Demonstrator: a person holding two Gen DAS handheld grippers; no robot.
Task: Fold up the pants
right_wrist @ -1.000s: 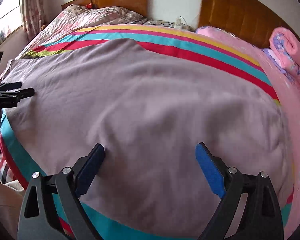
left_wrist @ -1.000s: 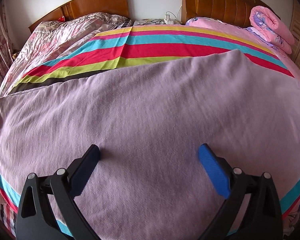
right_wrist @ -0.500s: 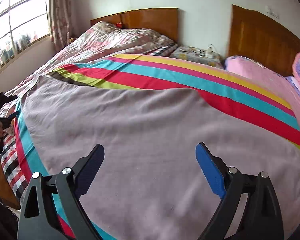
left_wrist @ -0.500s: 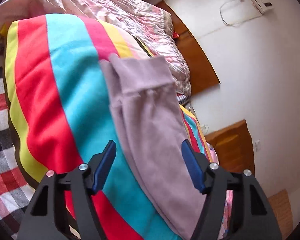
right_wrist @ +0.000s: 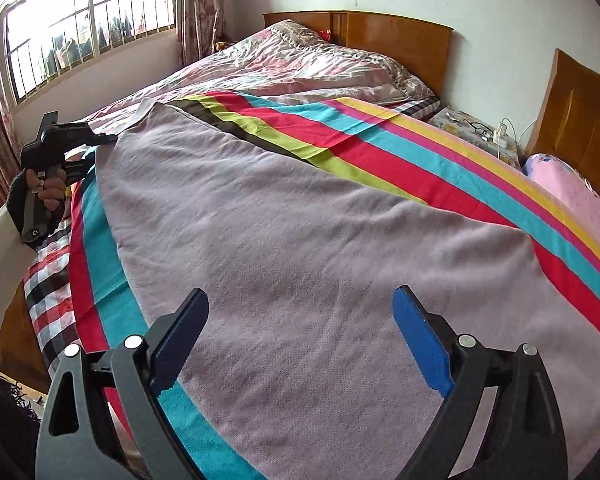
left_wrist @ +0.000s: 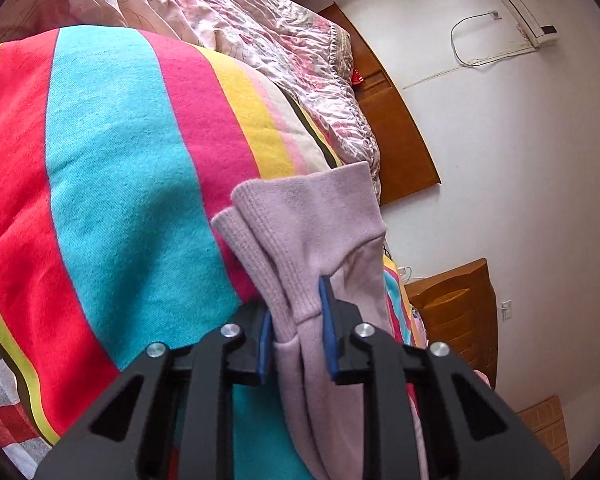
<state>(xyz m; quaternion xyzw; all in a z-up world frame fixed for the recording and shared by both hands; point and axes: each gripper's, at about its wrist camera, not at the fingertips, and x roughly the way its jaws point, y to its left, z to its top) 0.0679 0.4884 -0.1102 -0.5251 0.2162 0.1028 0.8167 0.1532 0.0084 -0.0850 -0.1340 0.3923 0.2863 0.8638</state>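
Observation:
The lilac pants [right_wrist: 300, 248] lie spread flat on the striped blanket [right_wrist: 380, 148] across the bed. My left gripper [left_wrist: 294, 316] is shut on the ribbed cuffs of the pants [left_wrist: 296, 224] at the leg end, by the bed's left edge. It shows in the right wrist view [right_wrist: 80, 136], held by a hand at the far left end of the pants. My right gripper [right_wrist: 300, 320] is open and empty, hovering just above the wide near end of the pants.
A floral quilt [right_wrist: 300, 64] covers the bed's head end before wooden headboards [right_wrist: 400, 40]. A pink bedding roll [right_wrist: 572, 188] lies at the right. A nightstand with cables [right_wrist: 480, 132] stands between the beds. A checked sheet [right_wrist: 48, 284] hangs at the left edge.
My left gripper moved from above the pants' middle to the leg cuffs and shut on them. My right gripper stayed open and pulled back toward the near end.

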